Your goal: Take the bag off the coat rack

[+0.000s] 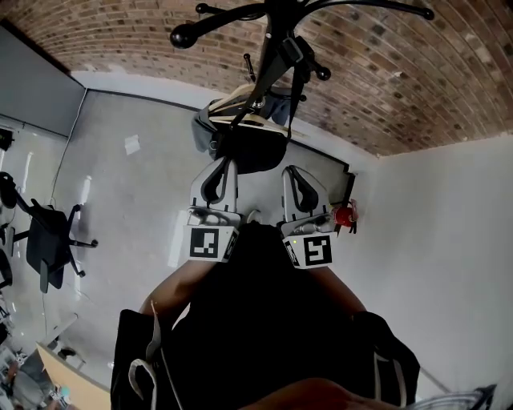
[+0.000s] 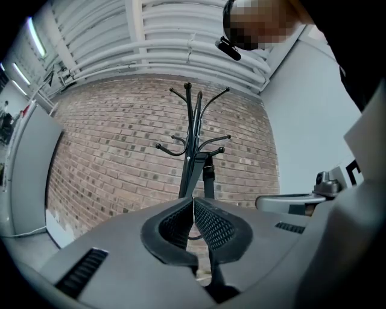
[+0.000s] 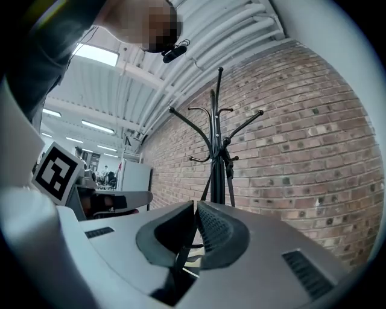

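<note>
- My left gripper [image 2: 193, 202] has its jaws closed tip to tip. A dark strip shows in the gap below them, and I can't tell if it is pinched.
- My right gripper [image 3: 195, 206] has its jaws closed on a dark strap [image 3: 181, 256].
- Just beyond both, the bag [image 1: 255, 150] hangs on the coat rack [image 1: 276, 36].
- Behind the rack is a brick wall [image 2: 120, 151].

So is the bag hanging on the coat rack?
Yes, the bag hangs by its strap from the coat rack, up off the floor.
</note>
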`<state>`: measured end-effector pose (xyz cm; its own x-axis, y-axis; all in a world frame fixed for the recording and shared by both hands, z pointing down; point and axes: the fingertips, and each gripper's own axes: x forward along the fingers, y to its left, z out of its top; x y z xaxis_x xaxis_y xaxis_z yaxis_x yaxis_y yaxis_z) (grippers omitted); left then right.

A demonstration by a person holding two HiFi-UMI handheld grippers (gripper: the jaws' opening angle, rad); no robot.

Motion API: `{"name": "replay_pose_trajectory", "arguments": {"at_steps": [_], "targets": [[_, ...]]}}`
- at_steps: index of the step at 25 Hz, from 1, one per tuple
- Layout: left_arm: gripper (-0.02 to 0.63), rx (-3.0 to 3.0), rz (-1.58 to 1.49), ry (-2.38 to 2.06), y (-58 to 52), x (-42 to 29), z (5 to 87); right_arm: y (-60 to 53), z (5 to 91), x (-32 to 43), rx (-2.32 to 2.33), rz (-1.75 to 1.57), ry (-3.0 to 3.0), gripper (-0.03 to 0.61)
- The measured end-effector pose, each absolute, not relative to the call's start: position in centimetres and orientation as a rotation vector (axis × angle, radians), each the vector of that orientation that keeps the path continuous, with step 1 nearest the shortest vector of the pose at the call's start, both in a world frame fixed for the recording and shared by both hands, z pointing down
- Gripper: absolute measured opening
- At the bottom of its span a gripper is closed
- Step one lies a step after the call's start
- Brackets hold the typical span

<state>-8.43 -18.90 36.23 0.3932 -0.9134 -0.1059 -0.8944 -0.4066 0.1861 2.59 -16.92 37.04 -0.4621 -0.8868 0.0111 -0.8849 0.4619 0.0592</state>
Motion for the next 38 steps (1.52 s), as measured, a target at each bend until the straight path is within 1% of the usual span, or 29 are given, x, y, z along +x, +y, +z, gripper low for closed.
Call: {"name": "replay_pose_trajectory", "arguments": {"at_steps": [3,13,14,15,16,22,32,38], "targets": [[0.021,2.556,-0.292,-1.668,-19.9,-7.6,36.2,-17.7,36.9,3.2,1.609,-0.075,-2.659,0.025],[0.026,2.586,-0.157,-1.628,-24.1,-5.4,38.1,-23.1,37.7,5.6,1.651,-0.061,-2.626,0.028],[0.056,2.582,-0.156,-1.637,-24.7,-5.3,38.1,-23.8,37.8,5.7,1.661,-0.045,-2.626,0.037],[0.103,2.571,-0.150,-1.647,-25.2,-5.3,38.1,-24.4,37.7,5.9,1.677,-0.021,-2.629,0.067],[0.116,2.555,-0.142,-1.653,-25.6,-5.2,38.2,-25.0,37.5,6.0,1.696,0.005,-2.634,0.086],[0.120,2.557,-0.123,-1.666,-27.7,-4.6,38.5,-27.8,36.0,6.9,1.744,0.003,-2.634,0.087],[0.120,2.579,-0.116,-1.670,-30.0,-4.3,38.2,-29.7,38.6,6.8,1.706,0.018,-2.573,0.087],[0.120,2.581,-0.115,-1.698,-31.3,-3.8,38.5,-31.3,38.6,6.5,1.705,0.041,-2.562,0.087]]}}
